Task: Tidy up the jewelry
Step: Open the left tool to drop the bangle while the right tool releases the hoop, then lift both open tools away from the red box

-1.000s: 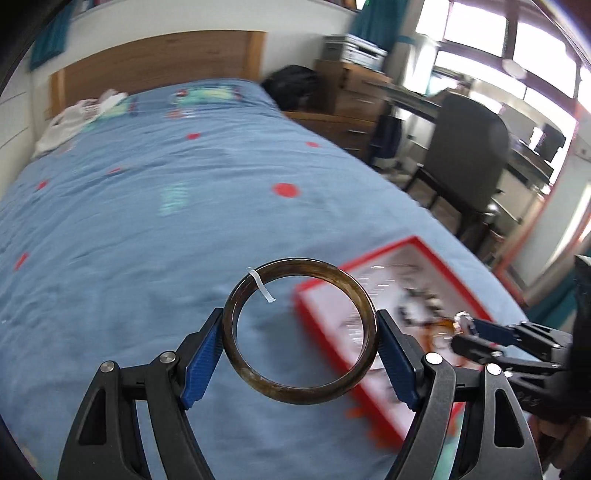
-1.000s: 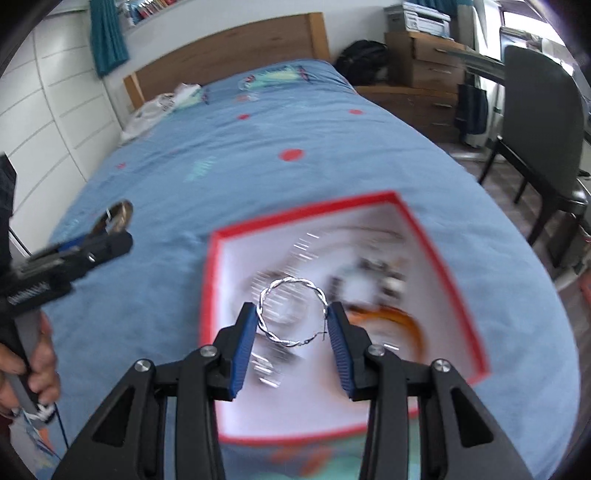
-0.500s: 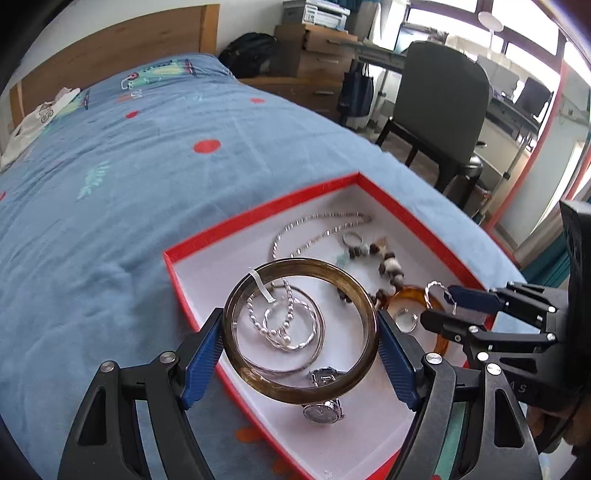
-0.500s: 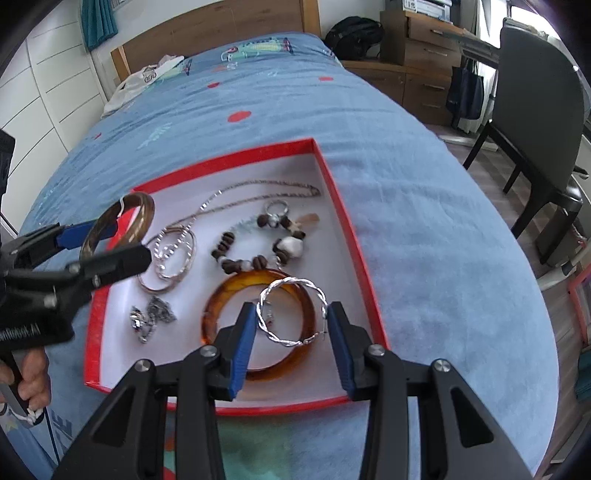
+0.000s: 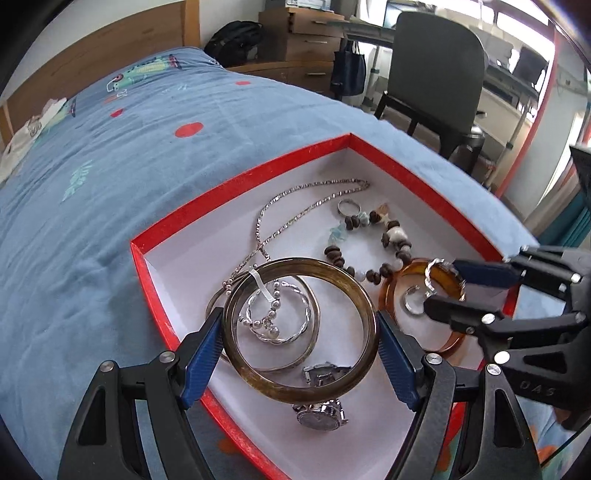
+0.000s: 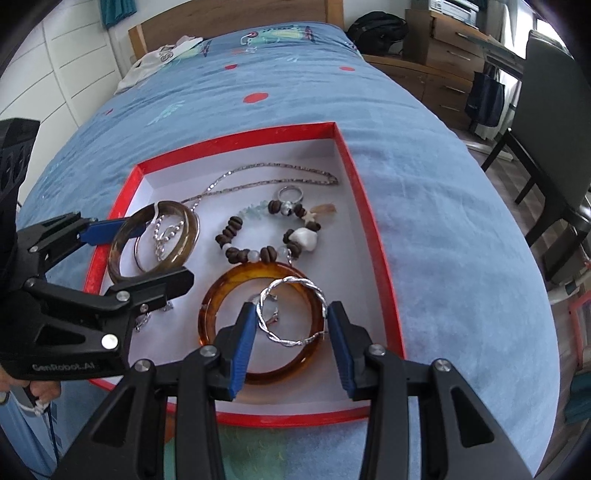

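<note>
A red box with a white inside lies on the blue bed. My left gripper is shut on a dark brown bangle, held over the box's left part. My right gripper is shut on a twisted silver bangle, held over an amber bangle. In the box lie a silver chain, a bead bracelet, a ring, silver hoops and a watch.
The blue bedspread stretches far behind the box to a wooden headboard. White clothes lie by the headboard. A dark chair, drawers and a black bag stand right of the bed.
Both grippers have moved in over the red box with their bangles and come lower and closer to the jewelry inside. Both grips are unchanged.
</note>
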{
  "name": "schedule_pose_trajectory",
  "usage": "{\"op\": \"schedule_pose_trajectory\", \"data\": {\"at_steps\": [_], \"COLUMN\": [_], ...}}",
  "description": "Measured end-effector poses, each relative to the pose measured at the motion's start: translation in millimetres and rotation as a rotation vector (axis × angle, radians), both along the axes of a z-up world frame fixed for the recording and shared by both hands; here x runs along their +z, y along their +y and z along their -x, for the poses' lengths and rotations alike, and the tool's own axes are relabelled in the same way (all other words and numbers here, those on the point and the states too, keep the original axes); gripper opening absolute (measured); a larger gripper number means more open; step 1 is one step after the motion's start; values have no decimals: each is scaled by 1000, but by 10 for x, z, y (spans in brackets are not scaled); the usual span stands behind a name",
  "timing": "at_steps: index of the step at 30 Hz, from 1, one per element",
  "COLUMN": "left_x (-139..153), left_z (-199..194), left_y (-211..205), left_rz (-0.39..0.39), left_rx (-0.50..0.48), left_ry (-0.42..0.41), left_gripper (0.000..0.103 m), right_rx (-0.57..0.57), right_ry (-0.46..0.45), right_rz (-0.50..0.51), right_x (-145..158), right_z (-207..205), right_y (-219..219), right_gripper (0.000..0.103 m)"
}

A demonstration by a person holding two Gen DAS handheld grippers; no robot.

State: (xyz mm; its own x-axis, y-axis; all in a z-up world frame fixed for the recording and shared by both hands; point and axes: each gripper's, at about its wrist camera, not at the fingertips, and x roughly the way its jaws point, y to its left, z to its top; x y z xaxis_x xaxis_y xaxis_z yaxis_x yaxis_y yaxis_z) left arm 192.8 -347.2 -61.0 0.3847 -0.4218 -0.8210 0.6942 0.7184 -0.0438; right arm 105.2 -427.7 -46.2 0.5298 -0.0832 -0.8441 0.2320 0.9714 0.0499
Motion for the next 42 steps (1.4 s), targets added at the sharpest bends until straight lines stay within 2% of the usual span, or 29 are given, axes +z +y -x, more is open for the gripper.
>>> {"op": "schedule_pose_trajectory", "data": {"at_steps": [5,18,23,26,32,37,42], "left_x": [-27,-15,35,110,303,584,870], "left_z": [44,72,106,149,253,451,759], "left_y": [-26,-62,-8,41,201,524,1029], "left_rz": [-35,-83,-79,-74,-49,10,63], "left_rx": [-13,-43,-46,-44,-27,37,169], "left_ry": [-24,-27,-27,-36,-45,-61,-94], "left_gripper": [78,78,79,84,84,88,90], "right_rx": [25,31,13,5,-7,-23,-35], "right_ry": [36,43,38,31,7,-30,-72], "right_rz": [32,14,10,9,16,14,8], "right_x": [-28,8,63,128,321,571,815], "right_z": [-19,21,99,156,296,479,725], "right_y": [42,34,0,-17,36,202,516], "right_gripper": [39,40,40,41,41,41,41]}}
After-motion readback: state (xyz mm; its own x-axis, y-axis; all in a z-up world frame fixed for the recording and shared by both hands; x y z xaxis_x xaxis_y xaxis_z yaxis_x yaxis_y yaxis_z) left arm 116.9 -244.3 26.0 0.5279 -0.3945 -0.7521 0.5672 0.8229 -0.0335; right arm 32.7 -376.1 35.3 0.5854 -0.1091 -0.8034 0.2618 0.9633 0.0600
